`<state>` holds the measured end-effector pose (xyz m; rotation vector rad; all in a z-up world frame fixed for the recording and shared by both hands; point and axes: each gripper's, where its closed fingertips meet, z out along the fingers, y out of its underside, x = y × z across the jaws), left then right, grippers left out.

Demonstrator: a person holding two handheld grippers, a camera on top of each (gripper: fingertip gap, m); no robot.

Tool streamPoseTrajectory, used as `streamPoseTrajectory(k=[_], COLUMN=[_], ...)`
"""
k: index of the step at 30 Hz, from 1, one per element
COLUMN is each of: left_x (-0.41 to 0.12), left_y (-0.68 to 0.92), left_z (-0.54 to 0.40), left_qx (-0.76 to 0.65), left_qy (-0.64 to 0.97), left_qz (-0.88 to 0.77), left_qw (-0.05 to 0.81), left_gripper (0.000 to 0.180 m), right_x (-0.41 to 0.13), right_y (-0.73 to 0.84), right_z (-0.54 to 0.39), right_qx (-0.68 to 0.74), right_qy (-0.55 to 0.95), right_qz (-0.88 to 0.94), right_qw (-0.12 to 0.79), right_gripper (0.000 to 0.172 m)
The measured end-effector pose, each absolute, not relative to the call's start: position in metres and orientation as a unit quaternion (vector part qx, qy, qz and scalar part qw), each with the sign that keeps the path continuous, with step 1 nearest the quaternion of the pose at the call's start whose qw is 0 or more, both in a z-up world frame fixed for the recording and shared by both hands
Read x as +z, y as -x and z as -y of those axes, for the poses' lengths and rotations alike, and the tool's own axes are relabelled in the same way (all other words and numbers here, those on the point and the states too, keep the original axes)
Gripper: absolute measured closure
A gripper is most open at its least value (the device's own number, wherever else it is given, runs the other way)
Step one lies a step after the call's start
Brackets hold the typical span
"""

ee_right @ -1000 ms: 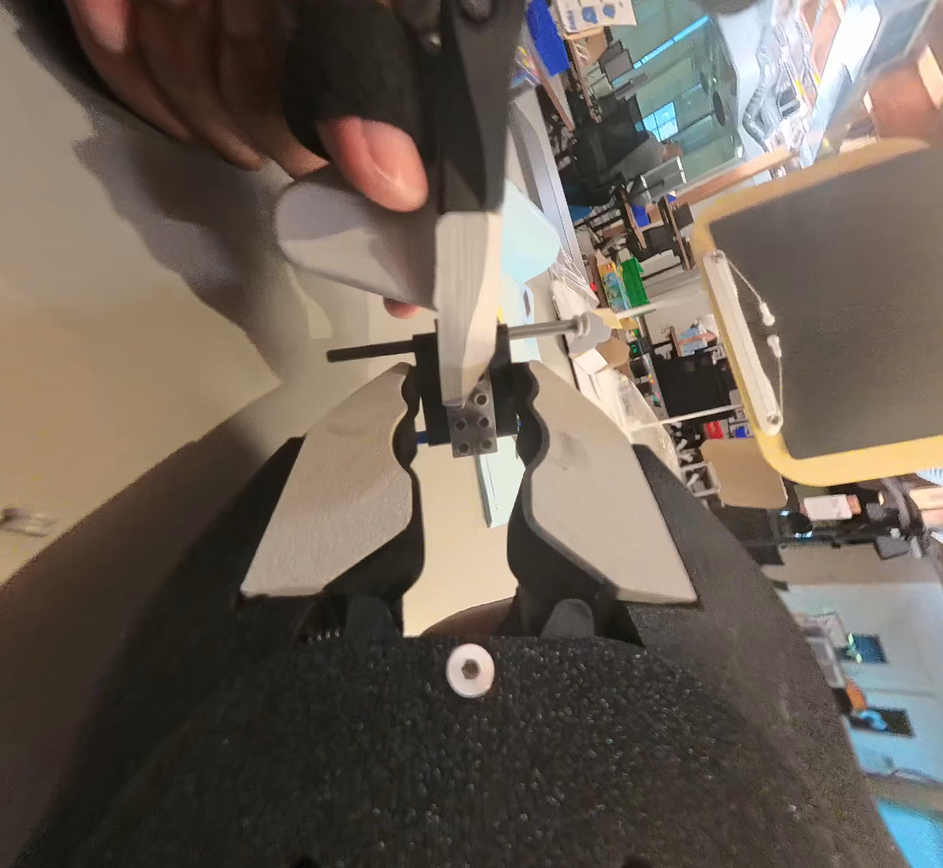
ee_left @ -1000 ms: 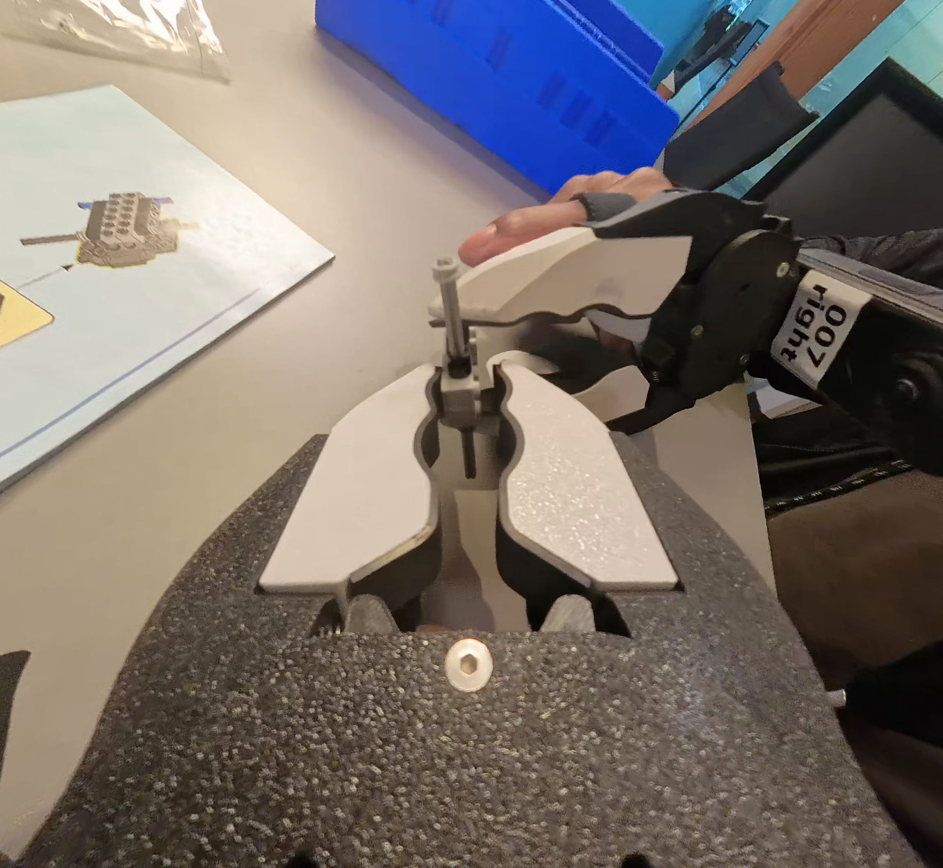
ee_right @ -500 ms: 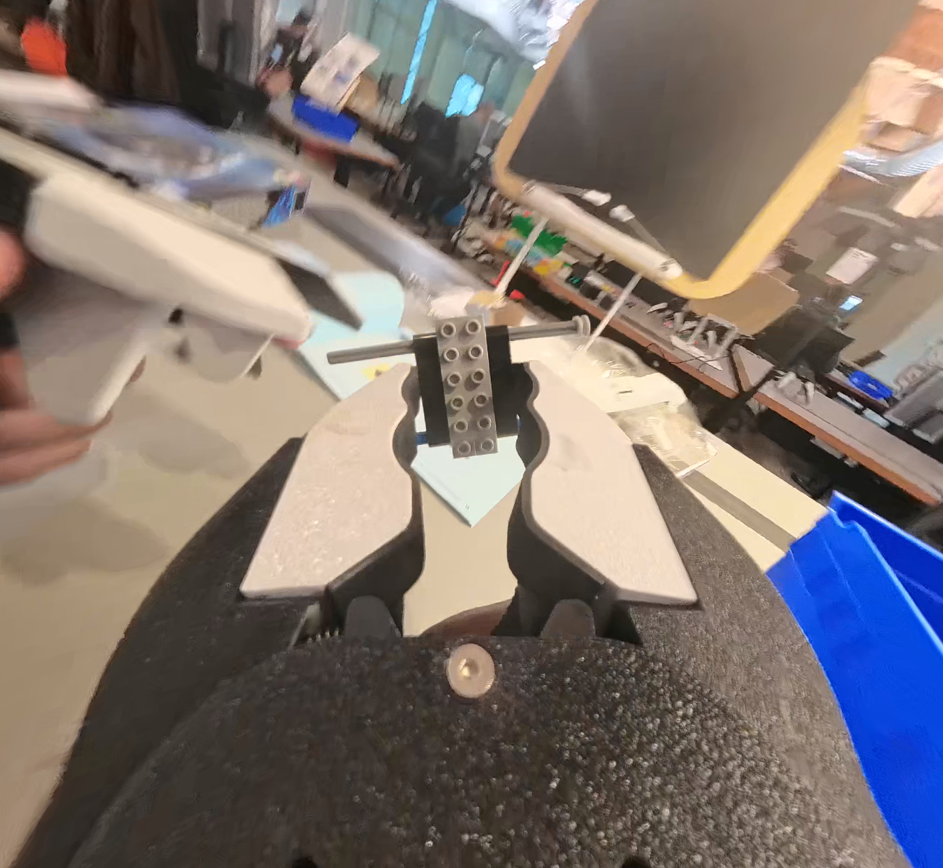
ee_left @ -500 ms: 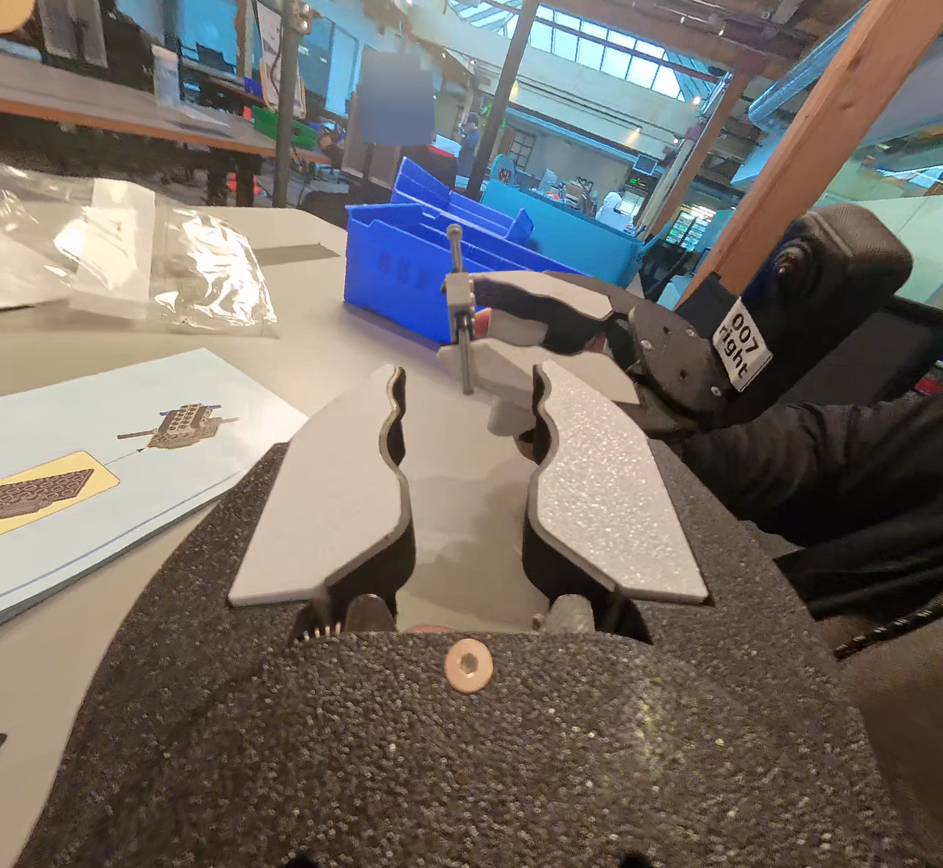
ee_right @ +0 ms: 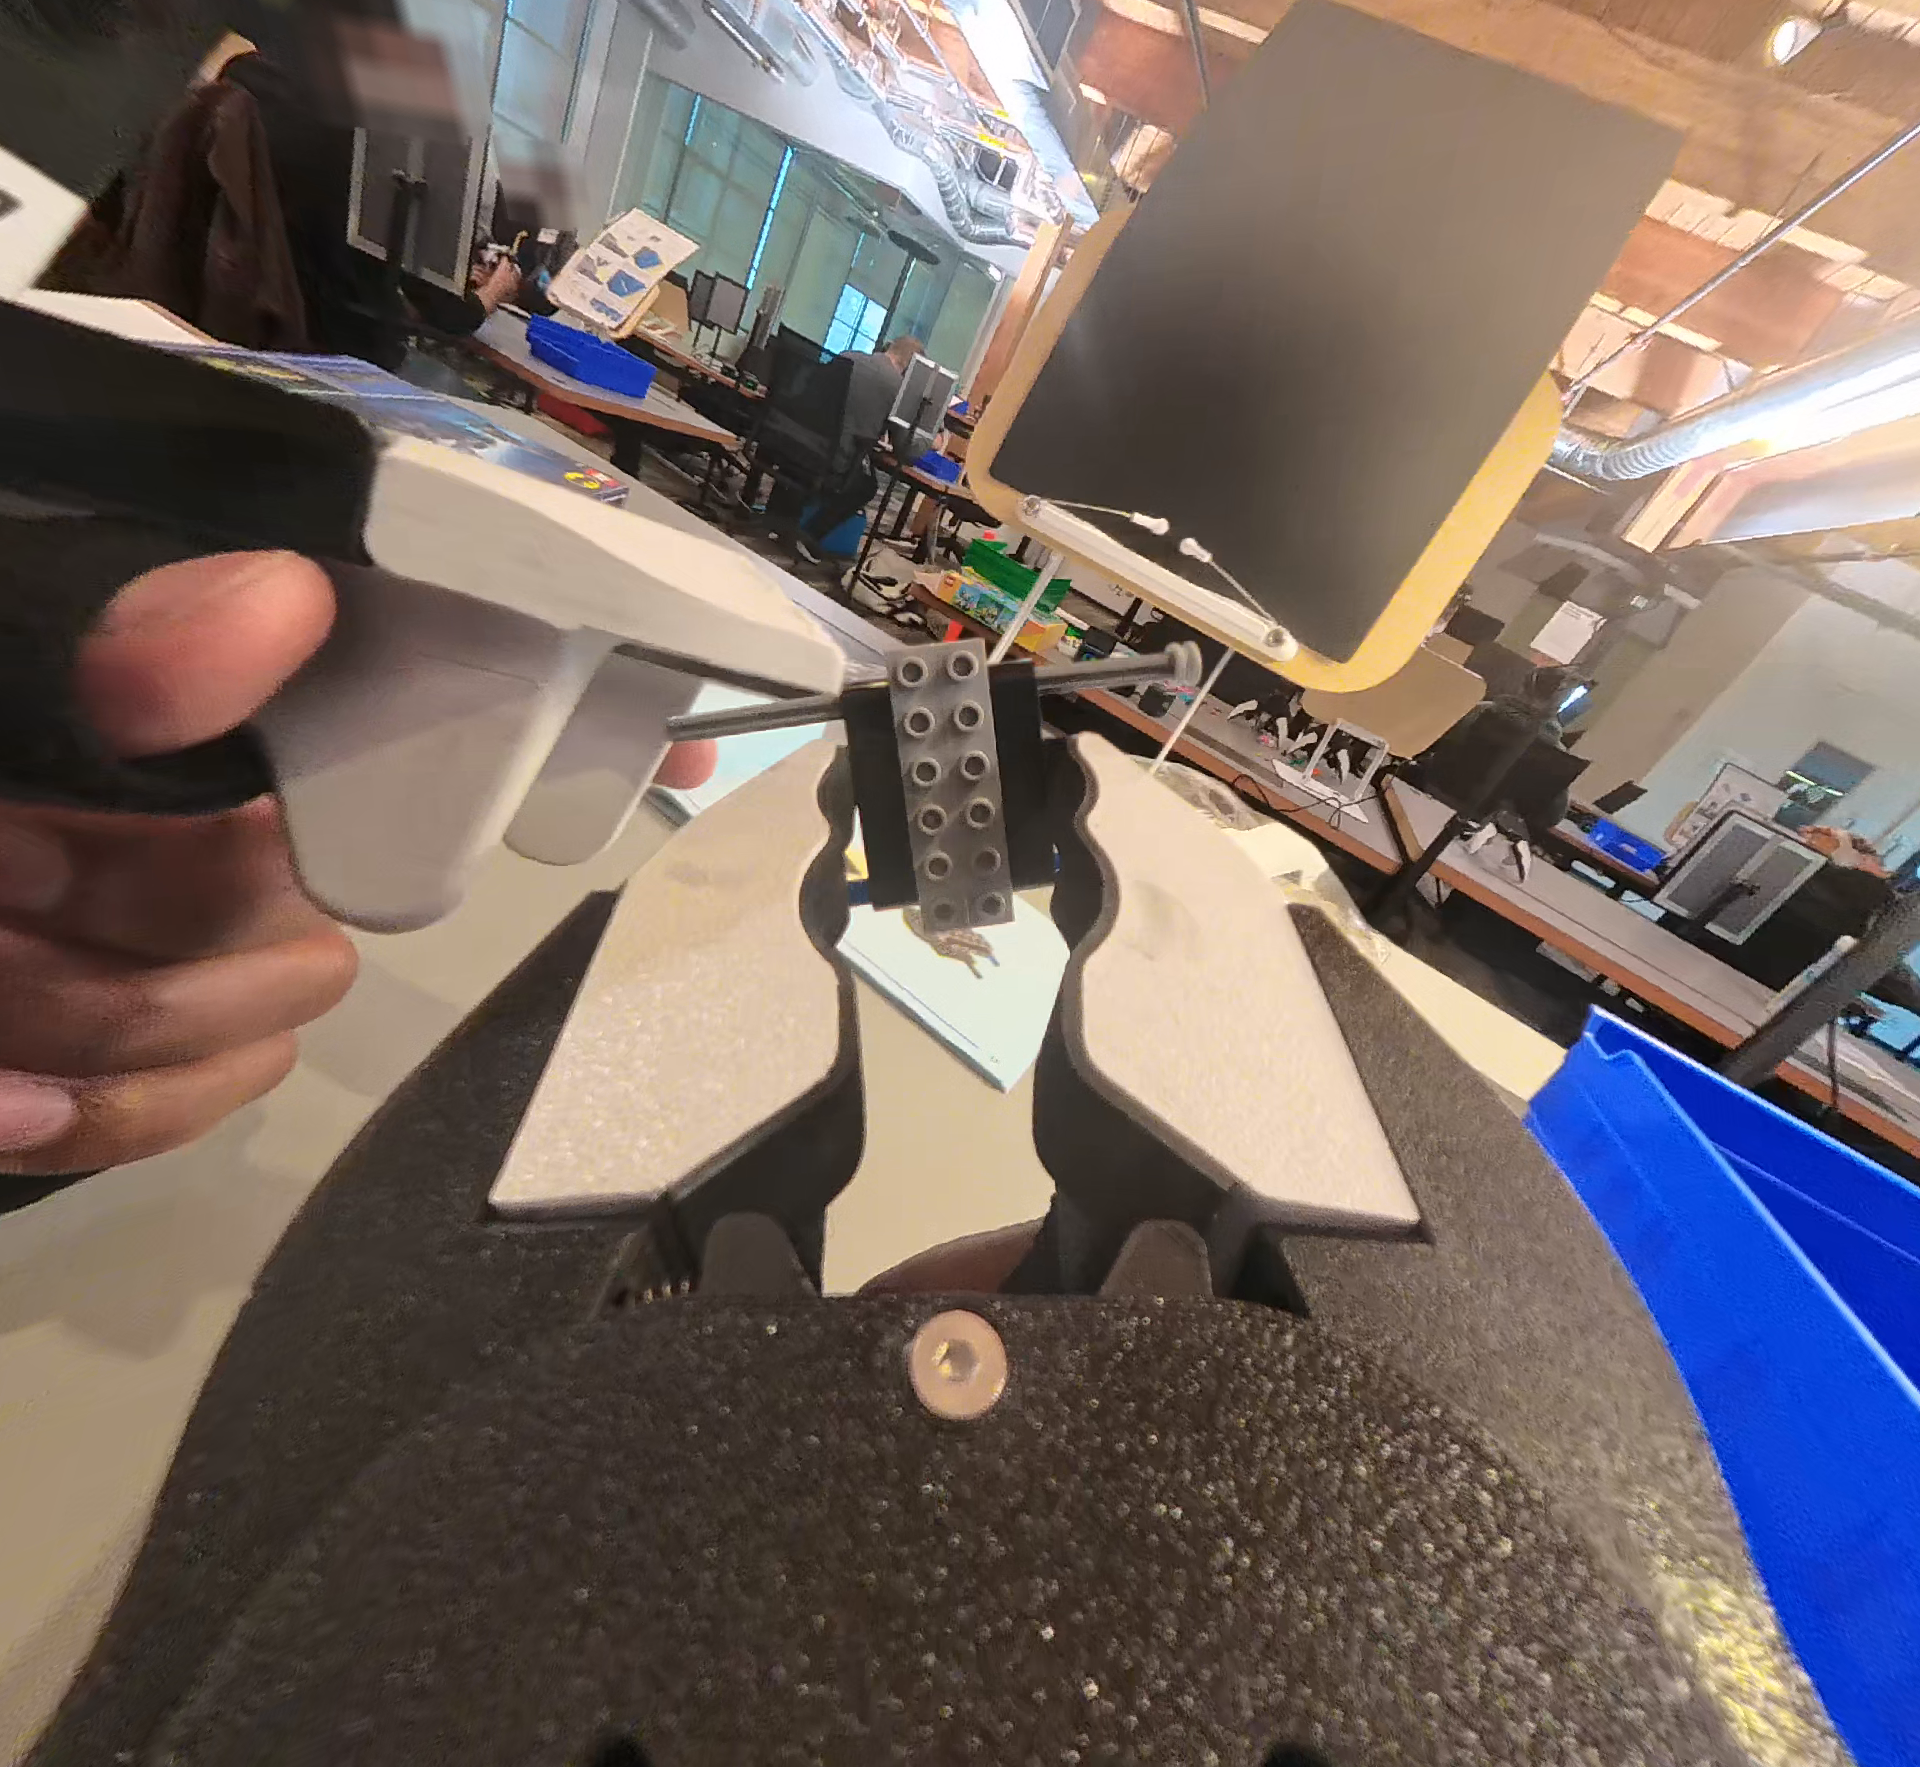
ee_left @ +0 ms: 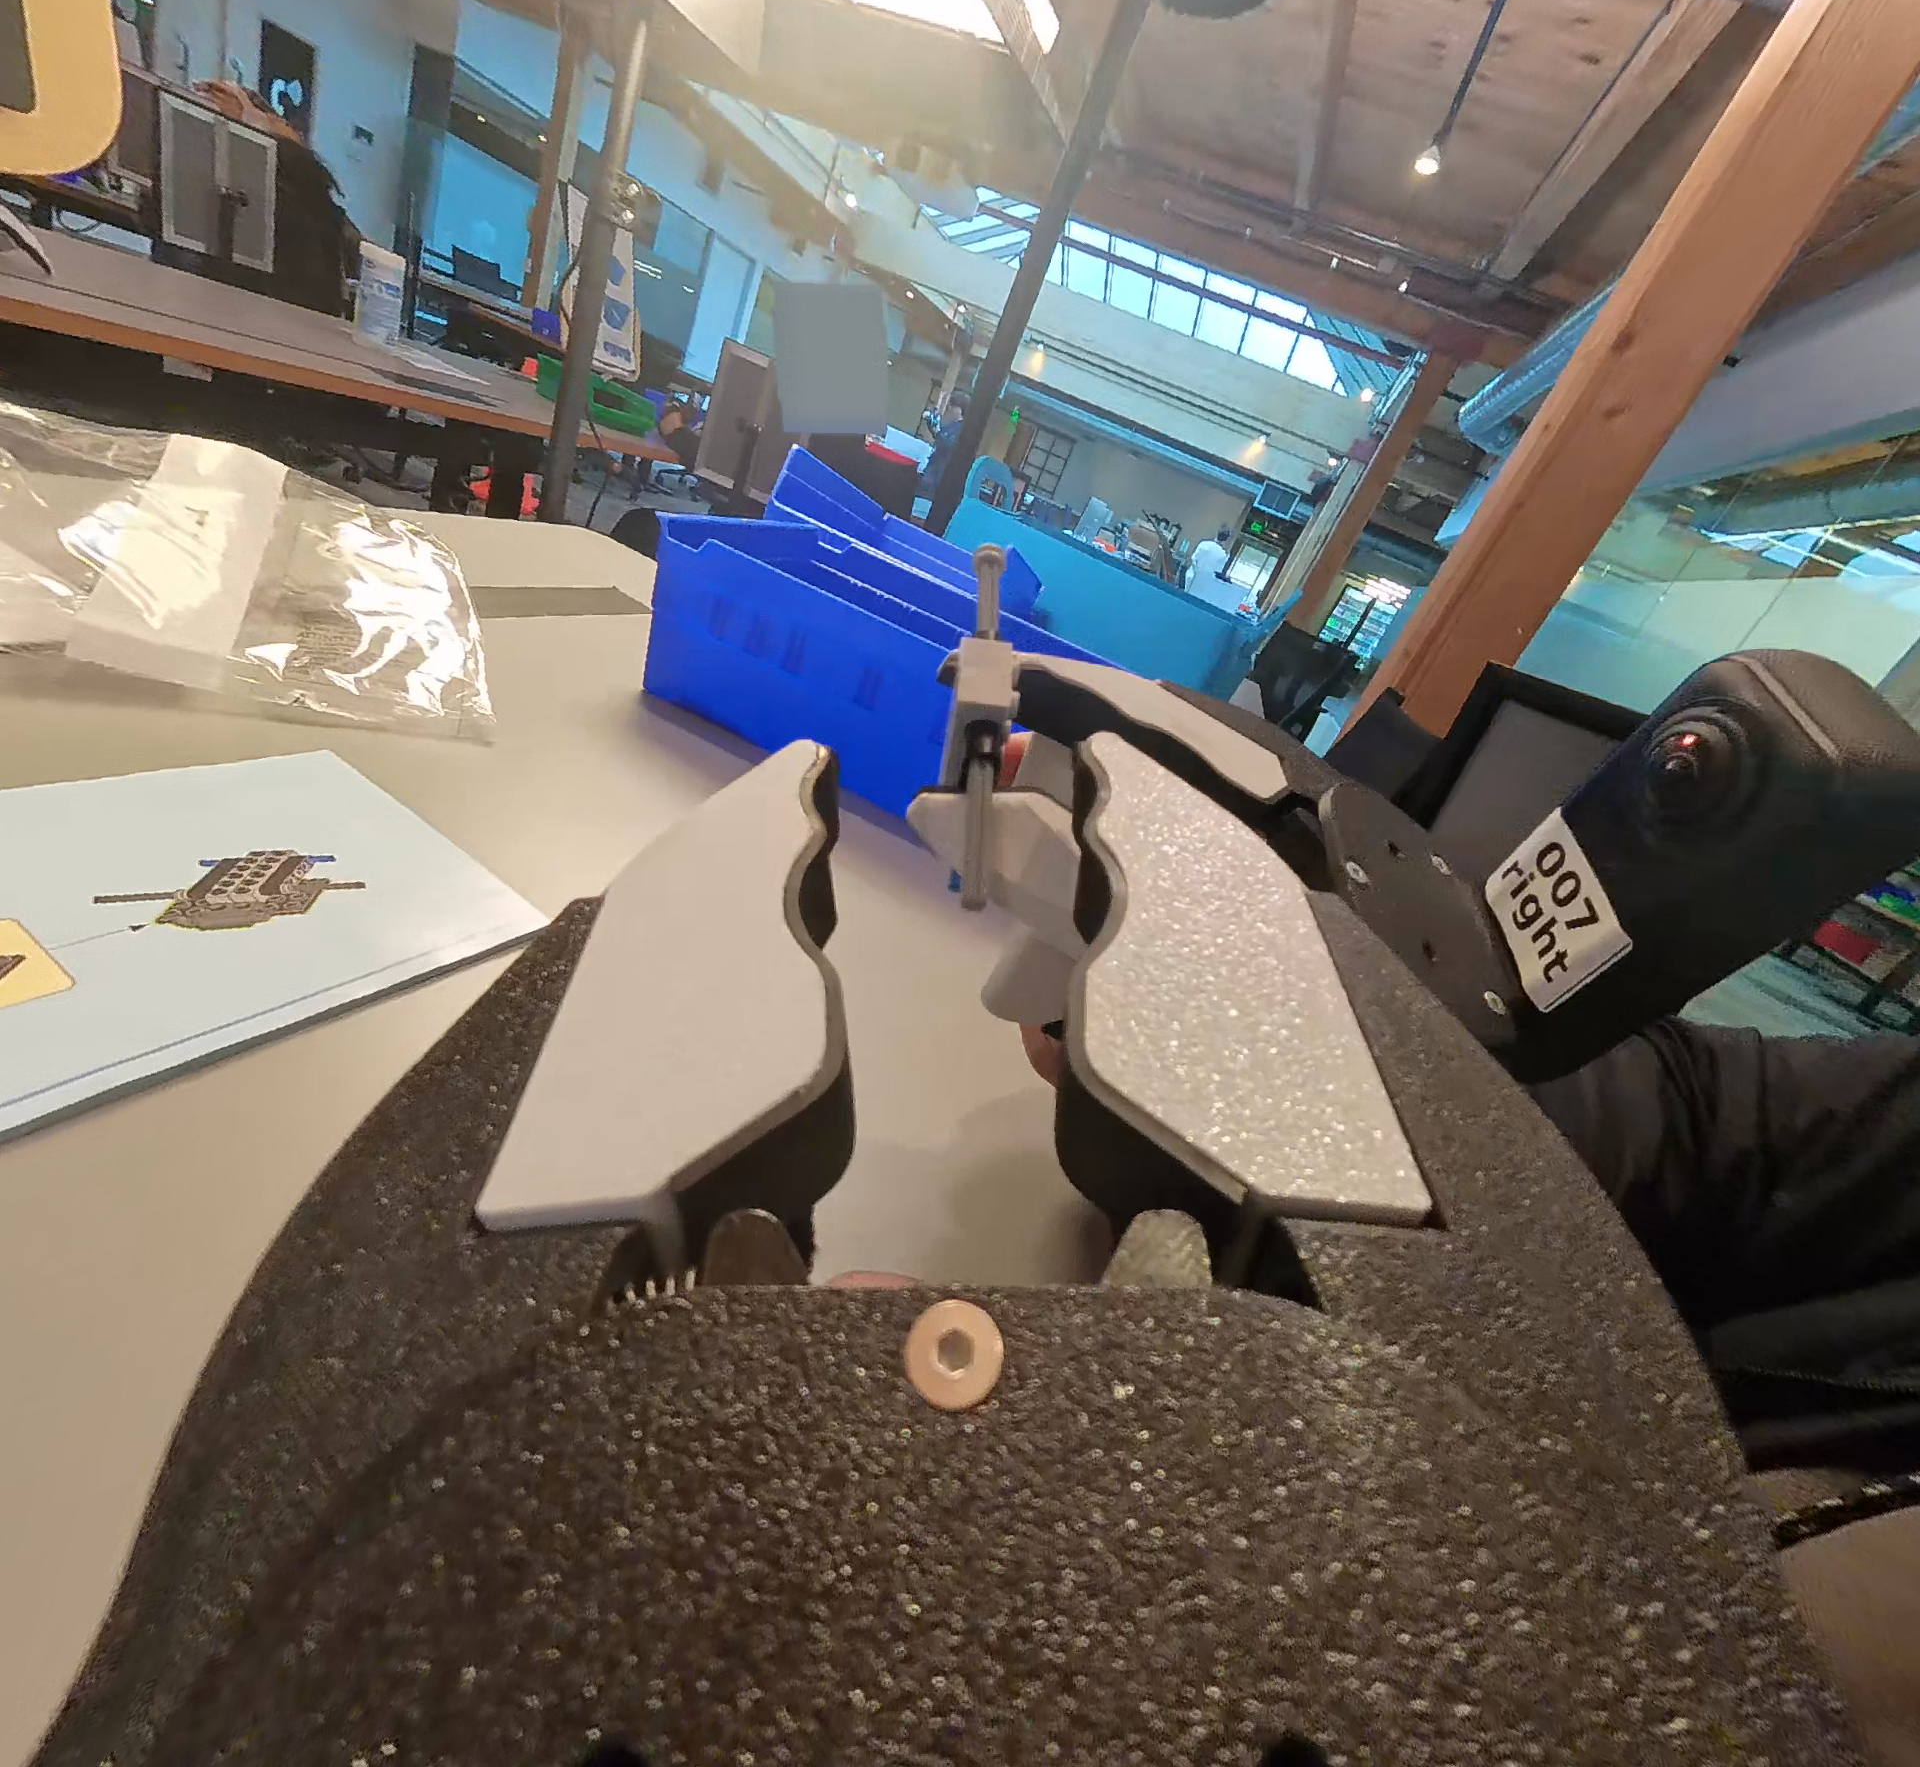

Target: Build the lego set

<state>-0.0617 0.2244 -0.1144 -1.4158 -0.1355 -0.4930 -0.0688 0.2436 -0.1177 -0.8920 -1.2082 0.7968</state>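
1. Your right tongs (ee_right: 954, 787) grip a grey brick assembly (ee_right: 951, 782) with an axle (ee_right: 1101, 678), above the surface (ee_left: 582, 730).
2. Your left tongs (ee_left: 951, 818) stand open, empty, just beside it.
3. A blue bin (ee_left: 790, 668) stands behind.

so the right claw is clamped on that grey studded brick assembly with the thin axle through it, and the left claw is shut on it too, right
Not quite. The right claw does clamp the grey studded brick assembly with the thin axle, but the left claw is open and empty, as the left wrist view shows.
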Motion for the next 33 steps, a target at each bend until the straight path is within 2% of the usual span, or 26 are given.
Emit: streamPoseTrajectory(k=[5,8,10,13,15,18,22,28,33], left_x=[-0.122,-0.122,-0.117,-0.117,-0.123,-0.136,-0.129,-0.106,-0.112], left_y=[0.072,0.087,0.100,0.123,0.134,0.124,0.105,0.081,0.064], left_z=[-0.234,-0.235,-0.235,-0.234,-0.234,-0.233,-0.224,-0.189,-0.179], left_qx=[-0.207,-0.191,-0.187,-0.183,-0.201,-0.228,-0.212,-0.161,-0.199], left_qy=[0.670,0.677,0.668,0.661,0.661,0.670,0.672,0.663,0.681], left_qz=[0.053,0.046,0.039,0.038,0.057,0.044,0.014,-0.003,-0.085], left_qw=[0.711,0.709,0.719,0.727,0.720,0.705,0.709,0.731,0.699], left_gripper=[0.140,0.161,0.168,0.169,0.169,0.169,0.169,0.169,0.169], right_x=[-0.126,-0.122,-0.122,-0.127,-0.136,-0.145,-0.124,-0.119,-0.121], right_y=[0.084,0.100,0.115,0.138,0.142,0.125,0.087,0.026,0.017], right_z=[-0.238,-0.236,-0.235,-0.233,-0.234,-0.236,-0.238,-0.251,-0.242], right_qx=[0.347,0.339,0.341,0.352,0.364,0.389,0.447,0.430,0.473], right_qy=[0.399,0.386,0.378,0.361,0.369,0.359,0.323,0.301,0.308], right_qz=[0.552,0.561,0.570,0.577,0.586,0.599,0.586,0.573,0.588], right_qw=[0.645,0.649,0.646,0.642,0.623,0.601,0.593,0.629,0.580], right_gripper=[0.136,0.136,0.136,0.134,0.123,0.118,0.122,0.132,0.134])
